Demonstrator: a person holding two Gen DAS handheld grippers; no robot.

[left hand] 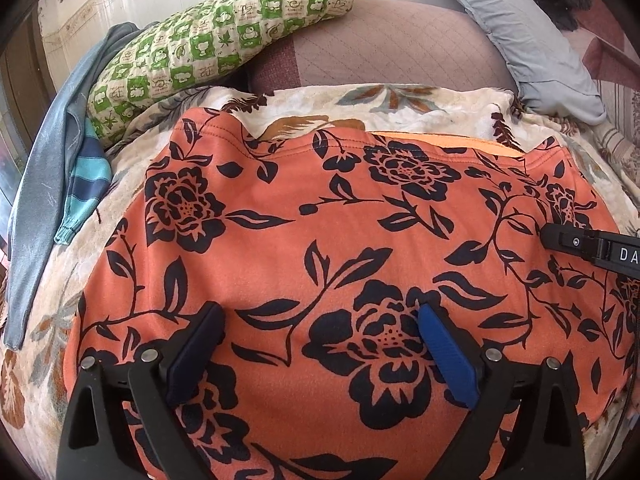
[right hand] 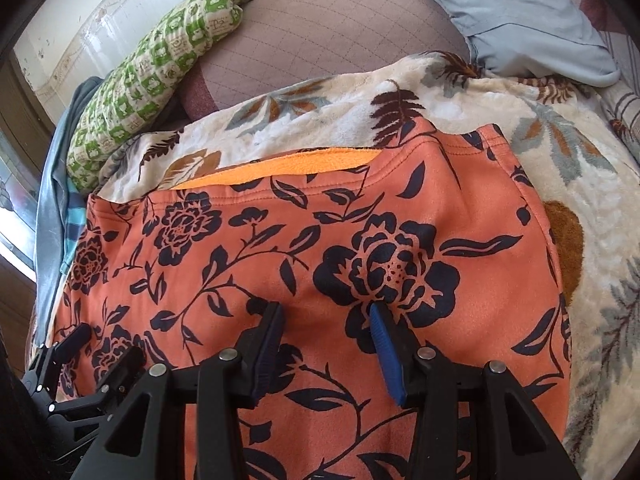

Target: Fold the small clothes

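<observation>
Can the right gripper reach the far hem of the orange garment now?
Probably yes: the right gripper is open above the orange garment, and nothing lies between it and the hem.

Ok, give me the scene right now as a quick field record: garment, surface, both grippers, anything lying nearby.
garment: orange floral garment, spread fairly flat, plain orange inner layer showing at the far hem
surface: cream leaf-print blanket
left gripper: jaws open, over the near part of the garment, nothing between them
right gripper: jaws open, over the garment's right half, nothing between them
nearby: green checked pillow, grey pillow, blue clothes at left edge
fold: none visible yet
</observation>
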